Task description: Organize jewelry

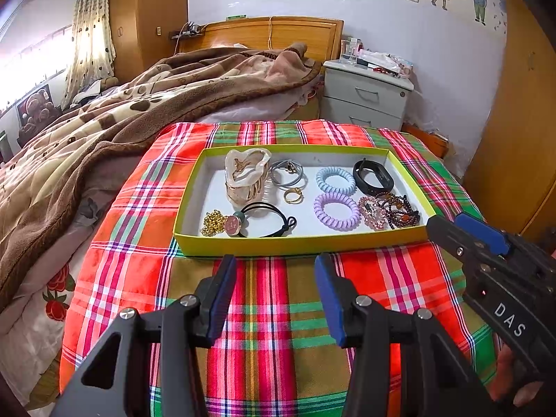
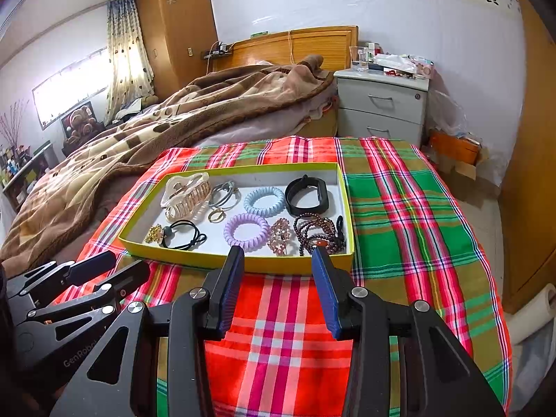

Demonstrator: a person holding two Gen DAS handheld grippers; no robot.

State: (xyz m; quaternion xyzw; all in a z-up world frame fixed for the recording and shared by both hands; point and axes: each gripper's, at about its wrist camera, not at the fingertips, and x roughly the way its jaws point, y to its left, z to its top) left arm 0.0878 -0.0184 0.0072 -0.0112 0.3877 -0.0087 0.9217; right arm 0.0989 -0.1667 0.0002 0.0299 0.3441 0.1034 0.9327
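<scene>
A shallow yellow-green box (image 1: 299, 241) (image 2: 243, 264) lies on a plaid cloth. Inside are a cream hair claw (image 1: 245, 173) (image 2: 186, 193), grey hair ties (image 1: 286, 173), a gold ring (image 1: 293, 196) (image 2: 216, 215), a gold bead chain (image 1: 212, 222), a black hair tie (image 1: 264, 219) (image 2: 184, 234), a blue coil tie (image 1: 335, 179) (image 2: 264, 201), a purple coil tie (image 1: 336, 211) (image 2: 246, 231), a black wristband (image 1: 372, 176) (image 2: 307, 193), and pink and dark bead bracelets (image 1: 391, 210) (image 2: 312, 232). My left gripper (image 1: 276, 264) hangs open before the box's near wall, holding nothing. My right gripper (image 2: 278, 255) is open and empty near the box's right corner.
The plaid cloth (image 1: 278, 312) (image 2: 399, 226) covers a raised surface beside a bed with a brown blanket (image 1: 104, 121). A grey nightstand (image 1: 365, 97) (image 2: 382, 107) stands behind. Wooden wardrobe doors (image 1: 521, 139) rise at the right. The right gripper's body (image 1: 486, 260) sits beside the box.
</scene>
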